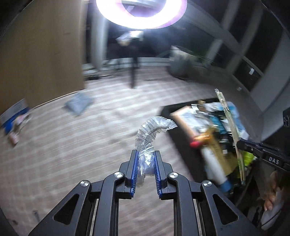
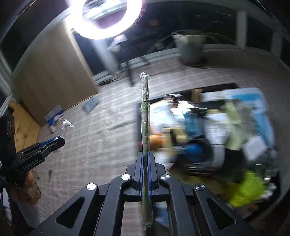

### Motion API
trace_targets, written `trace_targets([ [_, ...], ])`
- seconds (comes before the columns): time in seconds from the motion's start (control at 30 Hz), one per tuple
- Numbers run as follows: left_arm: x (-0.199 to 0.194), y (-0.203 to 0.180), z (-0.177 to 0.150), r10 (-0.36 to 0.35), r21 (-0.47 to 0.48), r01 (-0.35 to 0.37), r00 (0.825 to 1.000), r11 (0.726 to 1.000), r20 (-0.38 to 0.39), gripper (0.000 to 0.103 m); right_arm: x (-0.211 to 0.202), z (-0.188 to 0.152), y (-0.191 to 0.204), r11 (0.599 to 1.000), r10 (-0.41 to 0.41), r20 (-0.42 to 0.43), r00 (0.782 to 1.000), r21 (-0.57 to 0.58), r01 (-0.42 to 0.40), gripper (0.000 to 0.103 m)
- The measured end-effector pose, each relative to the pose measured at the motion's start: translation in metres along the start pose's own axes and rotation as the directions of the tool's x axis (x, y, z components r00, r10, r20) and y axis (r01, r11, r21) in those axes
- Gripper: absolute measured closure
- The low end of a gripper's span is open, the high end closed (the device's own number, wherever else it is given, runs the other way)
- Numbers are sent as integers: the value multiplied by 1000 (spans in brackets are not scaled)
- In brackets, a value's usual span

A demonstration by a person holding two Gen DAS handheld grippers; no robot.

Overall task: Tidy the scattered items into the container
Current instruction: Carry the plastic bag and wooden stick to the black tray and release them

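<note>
Two grippers, one in each of my hands, each carrying one item. My left gripper was clamped on one crinkled clear plastic wrapper that curled up and to the right from between the blue pads. My right gripper was pinched shut on one long thin wrapped stick, which stood upright out of the jaws and ran back below them. One dark container sat on the striped floor to the right, already heaped with blurred packages; I could not count them. Still loose on the floor: one grey packet and one blue-and-white box by the wooden panel. One ring light glared overhead.
</note>
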State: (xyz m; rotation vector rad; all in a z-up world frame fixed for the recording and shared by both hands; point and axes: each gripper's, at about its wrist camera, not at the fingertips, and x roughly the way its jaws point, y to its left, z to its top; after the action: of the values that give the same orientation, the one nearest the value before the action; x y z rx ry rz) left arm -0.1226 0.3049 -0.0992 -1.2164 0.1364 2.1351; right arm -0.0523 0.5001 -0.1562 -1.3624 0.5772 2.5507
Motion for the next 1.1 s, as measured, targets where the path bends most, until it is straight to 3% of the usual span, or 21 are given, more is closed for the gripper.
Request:
trace_targets([
  [0.3,40,-127,22,-108,148,112,993,983,-38,85,-37,13,-113,990,-123,-2,992,66,123,99],
  [0.47,59,-172,30,-142,191,152,988,970,-65,85,-37,24,-163,980,-179,-37,983,79,182,99],
  [0.8,89,-234,48,-156,250,173,984,953,-85,84,-22,37,-199,976,-208,-75,975,50,212,99],
  [0.87,91,-242,51,-168,257,186,982,948,-90,80,-20,40,-200,976,-210,-75,975,40,213,99],
  [0.9,93,-245,52,-168,261,188,981,947,-99,68,-20,40,-200,976,-212,-74,975,38,215,99],
  [0.93,94,-248,52,-167,267,190,980,945,-104,62,-19,41,-199,976,-212,-74,974,33,215,97],
  [1.0,91,-250,52,-165,274,184,982,944,-89,54,-17,43,-199,975,-217,-89,972,26,220,76],
  [1.03,91,-250,52,-159,275,175,984,945,-82,54,-18,44,-198,974,-223,-83,971,24,225,56],
  [1.1,90,-248,53,-149,273,166,986,948,-80,54,-21,45,-196,972,-231,-56,971,18,232,50],
])
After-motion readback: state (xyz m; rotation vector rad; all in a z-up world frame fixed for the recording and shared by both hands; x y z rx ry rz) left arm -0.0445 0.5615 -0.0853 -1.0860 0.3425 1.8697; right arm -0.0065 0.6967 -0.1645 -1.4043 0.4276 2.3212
